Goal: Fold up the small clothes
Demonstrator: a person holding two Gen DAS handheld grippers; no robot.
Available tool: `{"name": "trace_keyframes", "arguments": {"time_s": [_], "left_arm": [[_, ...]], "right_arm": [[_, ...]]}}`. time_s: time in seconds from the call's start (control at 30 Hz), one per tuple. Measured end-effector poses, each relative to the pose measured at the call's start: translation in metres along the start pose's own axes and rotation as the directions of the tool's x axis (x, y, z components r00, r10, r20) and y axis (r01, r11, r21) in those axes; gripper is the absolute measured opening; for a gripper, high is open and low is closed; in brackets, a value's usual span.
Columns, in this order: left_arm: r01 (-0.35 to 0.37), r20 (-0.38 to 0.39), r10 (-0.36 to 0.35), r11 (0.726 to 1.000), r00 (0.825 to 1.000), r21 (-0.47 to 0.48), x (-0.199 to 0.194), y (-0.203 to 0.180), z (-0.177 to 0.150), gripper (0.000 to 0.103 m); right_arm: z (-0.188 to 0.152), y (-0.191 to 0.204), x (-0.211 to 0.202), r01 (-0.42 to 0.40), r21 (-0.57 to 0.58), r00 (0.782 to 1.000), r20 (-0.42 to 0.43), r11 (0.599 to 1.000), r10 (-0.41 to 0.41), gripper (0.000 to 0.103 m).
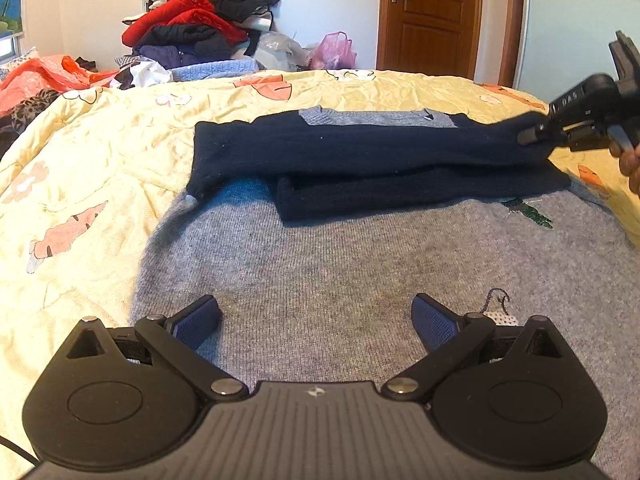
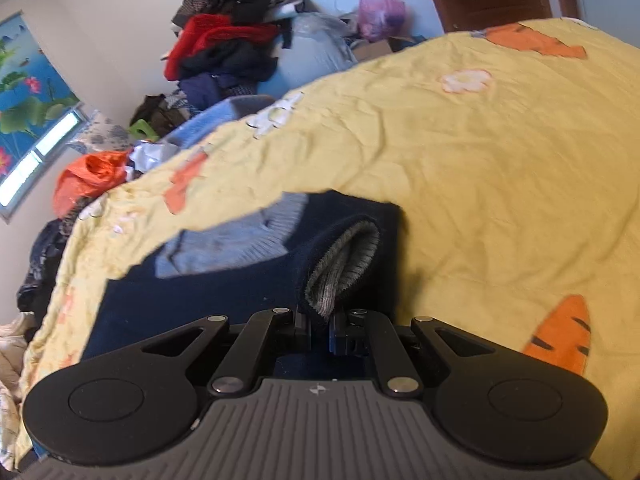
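A grey knit sweater (image 1: 360,264) with navy sleeves lies flat on the yellow quilt (image 1: 100,152). Both navy sleeves (image 1: 360,148) are laid across its chest. My left gripper (image 1: 318,316) hovers open just over the grey body, with nothing between its blue pads (image 1: 198,320). At the right edge, my right gripper (image 1: 534,136) is shut on the end of the upper navy sleeve. In the right wrist view the right gripper (image 2: 320,326) pinches the navy cuff (image 2: 344,264), whose grey lining shows. The light grey collar (image 2: 240,240) lies beyond it.
A tall pile of red, black and navy clothes (image 1: 200,20) stands past the far edge of the bed, with a pink bag (image 1: 334,50) and a brown door (image 1: 430,16) behind. An orange bag (image 1: 52,74) lies at the far left. A hand (image 1: 630,164) holds the right gripper.
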State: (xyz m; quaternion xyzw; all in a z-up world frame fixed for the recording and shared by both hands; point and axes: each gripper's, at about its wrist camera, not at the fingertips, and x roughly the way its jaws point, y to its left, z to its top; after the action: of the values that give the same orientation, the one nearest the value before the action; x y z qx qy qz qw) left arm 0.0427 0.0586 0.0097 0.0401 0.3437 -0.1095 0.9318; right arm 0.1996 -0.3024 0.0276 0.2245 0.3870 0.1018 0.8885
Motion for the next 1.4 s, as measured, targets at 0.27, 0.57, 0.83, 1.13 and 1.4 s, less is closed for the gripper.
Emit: {"name": "trace_keyframes", "arguments": {"time_s": [0.27, 0.57, 0.83, 1.13, 1.4], "left_arm": [[-0.069, 0.154, 0.051, 0.992, 0.987, 0.108, -0.020, -0.010, 0.020, 0.103], [-0.079, 0.068, 0.078, 0.997, 0.995, 0.017, 0.095, -0.010, 0.127, 0.103], [-0.030, -0.001, 0.030, 0.997, 1.000, -0.077, 0.133, 0.031, 0.116, 0.103], [-0.101, 0.045, 0.103, 0.994, 0.994, -0.033, 0.080, 0.001, 0.111, 0.103], [0.040, -0.023, -0.040, 0.999, 0.999, 0.028, 0.072, 0.009, 0.063, 0.103]], "right_arm": [[-0.007, 0.001, -0.023, 0.129, 0.034, 0.978, 0.162, 0.991, -0.133, 0.062], [-0.023, 0.059, 0.022, 0.137, -0.219, 0.976, 0.195, 0.966, -0.094, 0.069], [-0.040, 0.047, 0.040, 0.206, -0.449, 0.972, 0.199, 0.869, -0.127, 0.069], [-0.054, 0.068, 0.012, 0.307, -0.434, 0.944, 0.251, 0.847, -0.214, 0.083], [-0.115, 0.063, -0.010, 0.184, -0.481, 0.982, 0.117, 0.857, -0.146, 0.100]]}}
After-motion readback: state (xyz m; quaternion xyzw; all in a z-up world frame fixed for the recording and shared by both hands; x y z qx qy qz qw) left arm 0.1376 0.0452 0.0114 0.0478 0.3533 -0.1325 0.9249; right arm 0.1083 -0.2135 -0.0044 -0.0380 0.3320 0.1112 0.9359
